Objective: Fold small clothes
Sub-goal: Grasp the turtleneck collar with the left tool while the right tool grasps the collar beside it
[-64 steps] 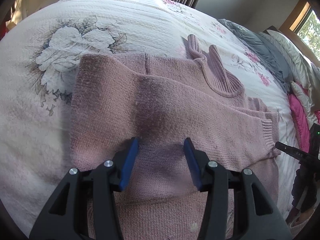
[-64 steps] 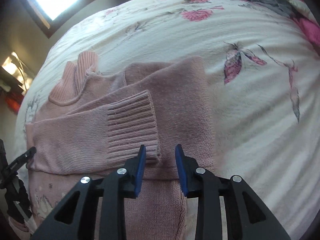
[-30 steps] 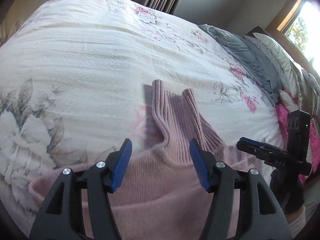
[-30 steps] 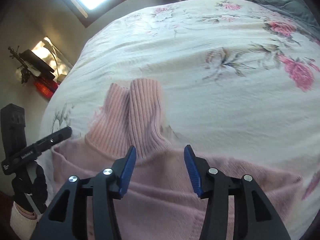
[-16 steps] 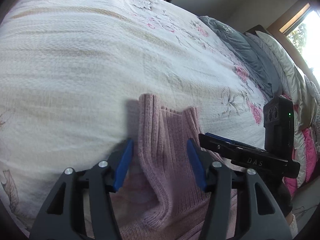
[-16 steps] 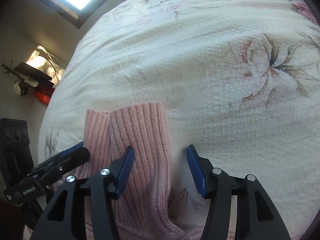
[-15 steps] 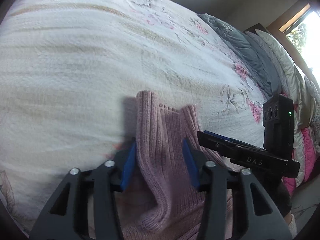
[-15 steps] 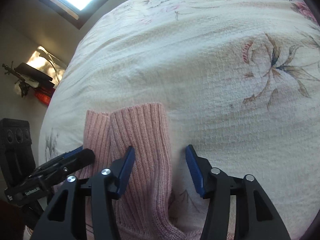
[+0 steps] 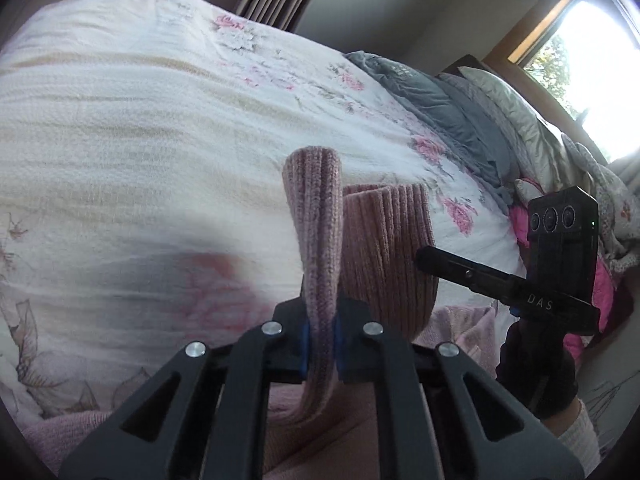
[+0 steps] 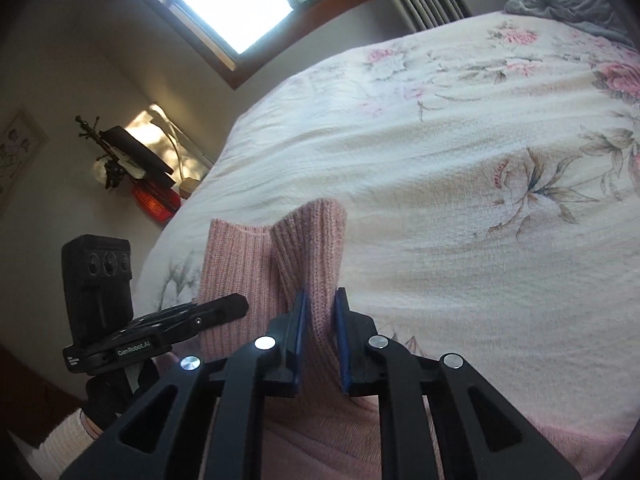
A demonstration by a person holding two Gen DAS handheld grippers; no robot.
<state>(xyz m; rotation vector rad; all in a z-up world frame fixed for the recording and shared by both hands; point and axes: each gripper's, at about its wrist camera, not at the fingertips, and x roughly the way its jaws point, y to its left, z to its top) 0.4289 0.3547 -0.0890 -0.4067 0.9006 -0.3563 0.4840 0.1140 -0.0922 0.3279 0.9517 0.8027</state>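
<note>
Lying on the bed (image 9: 120, 128), over a white bedspread with pink flowers: a pink sweater (image 9: 384, 264), its ribbed collar pointing away toward the far part of the bed.

Pinching the left fold of the collar (image 9: 316, 216): the left gripper (image 9: 320, 340), blue pads pressed tight against the knit from both sides, the ribbed strip standing up between them and rising above the fingers. Pinching the right fold of the same collar (image 10: 316, 248): the right gripper (image 10: 322, 336), pads closing on the fabric, a narrow band of pink knit between them. Standing side by side, the two grippers, each one showing at the edge of the other camera view, close to the collar. Spreading below the fingers toward the near bed edge in both views: the sweater body (image 10: 320, 448).

Staying open ahead of the collar: a wide stretch of flat bedspread. Piling up at the right side in the left wrist view: grey bedding (image 9: 448, 100) and pillows (image 9: 516, 120), well apart from the sweater. Dropping off at the left side in the right wrist view: the bed edge, with a dark stand (image 10: 120, 152) beyond it near the wall.
</note>
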